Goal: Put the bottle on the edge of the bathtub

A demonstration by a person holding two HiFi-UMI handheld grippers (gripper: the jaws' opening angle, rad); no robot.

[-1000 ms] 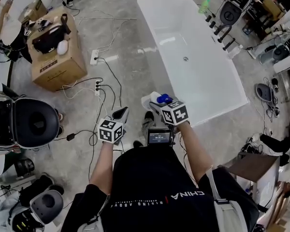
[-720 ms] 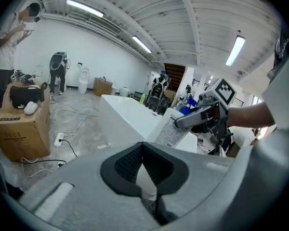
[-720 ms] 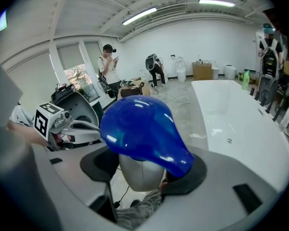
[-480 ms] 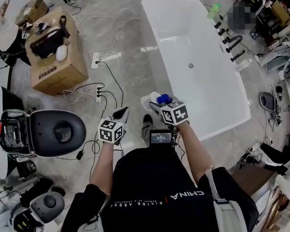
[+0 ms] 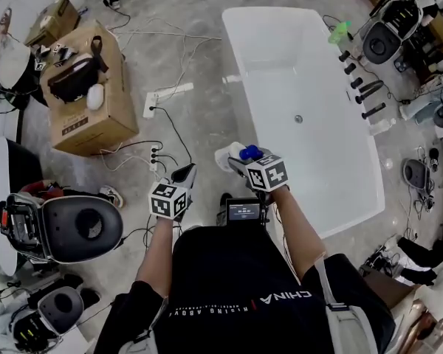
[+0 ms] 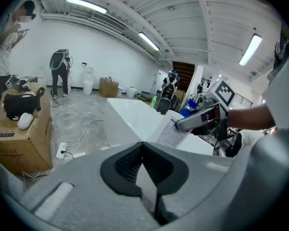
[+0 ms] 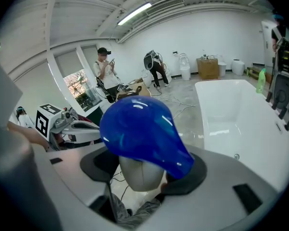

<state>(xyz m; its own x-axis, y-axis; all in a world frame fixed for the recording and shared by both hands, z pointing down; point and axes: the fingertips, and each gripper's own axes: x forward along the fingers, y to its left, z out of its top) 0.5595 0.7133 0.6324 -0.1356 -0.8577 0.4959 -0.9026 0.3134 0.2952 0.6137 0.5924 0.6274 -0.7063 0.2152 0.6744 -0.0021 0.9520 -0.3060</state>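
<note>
- Walking forward has brought the white rectangular bathtub [image 5: 238, 65] closer alongside your right tool [image 5: 238, 162].
- That tool grips the pale bottle with a blue cap [image 5: 248, 153], carried above the floor; your left tool [image 5: 186, 174] is closed and empty.
- Carrying step: next, swing right and lower it onto the near rim.
- Loose floor cables [image 5: 170, 124] trail nearby.

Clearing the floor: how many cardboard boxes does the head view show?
2. A large cardboard box left of the bathtub, bag on top; a smaller box beyond it. Others may be hidden.
</note>
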